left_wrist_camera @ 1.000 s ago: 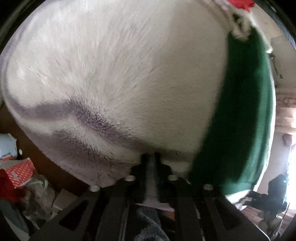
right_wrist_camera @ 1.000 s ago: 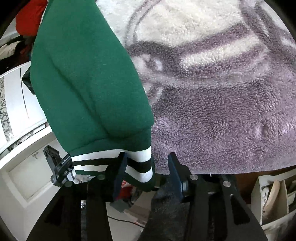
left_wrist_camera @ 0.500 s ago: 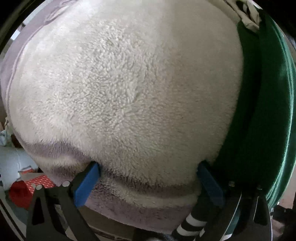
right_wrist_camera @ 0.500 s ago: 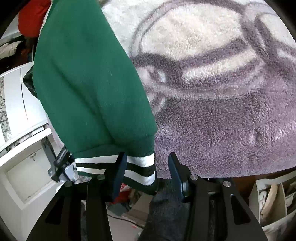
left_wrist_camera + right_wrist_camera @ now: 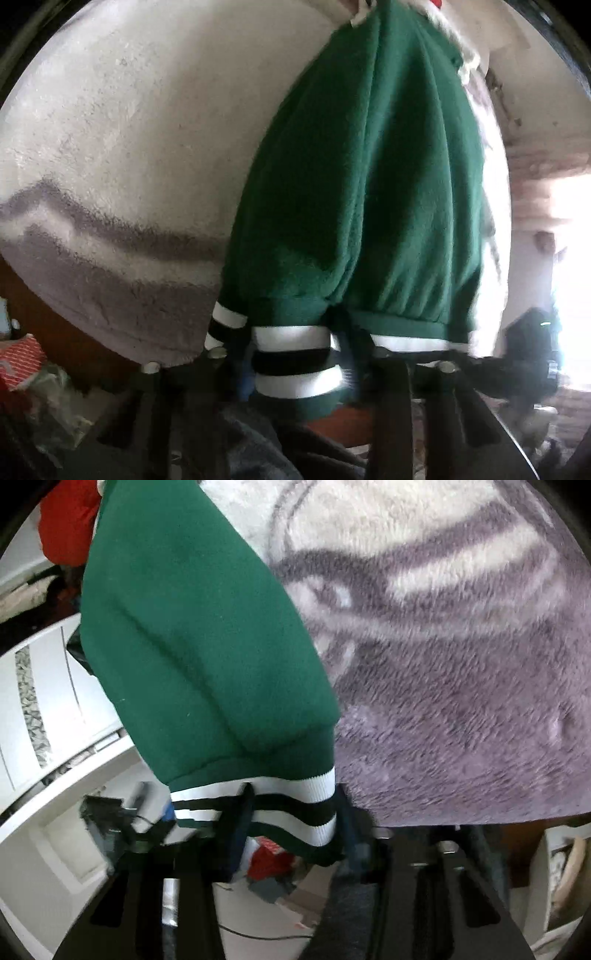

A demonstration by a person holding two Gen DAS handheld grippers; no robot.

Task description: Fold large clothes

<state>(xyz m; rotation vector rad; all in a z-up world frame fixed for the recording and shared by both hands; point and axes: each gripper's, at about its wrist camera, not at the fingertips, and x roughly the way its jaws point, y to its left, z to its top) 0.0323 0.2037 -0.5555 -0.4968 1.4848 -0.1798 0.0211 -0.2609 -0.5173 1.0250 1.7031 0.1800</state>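
A green sweater point(image 5: 354, 192) with a white-and-black striped hem lies on a fluffy white and purple blanket point(image 5: 129, 140). In the left wrist view my left gripper point(image 5: 295, 365) has its jaws around the striped hem point(image 5: 291, 354). In the right wrist view the same green sweater point(image 5: 195, 657) hangs over the blanket point(image 5: 461, 672). My right gripper point(image 5: 291, 823) has its jaws on either side of the striped cuff point(image 5: 280, 805). Motion blur hides how tight either grip is.
A red patterned box point(image 5: 18, 358) and bags lie low on the left. White furniture point(image 5: 40, 709) stands to the left in the right wrist view. A red garment point(image 5: 66, 520) lies at the blanket's far end. A shelf with items point(image 5: 565, 878) is at the right.
My left gripper has shifted right, from the bare blanket edge to the green sweater's striped hem, with jaws narrower than half a second ago. The right gripper has stayed at the cuff.
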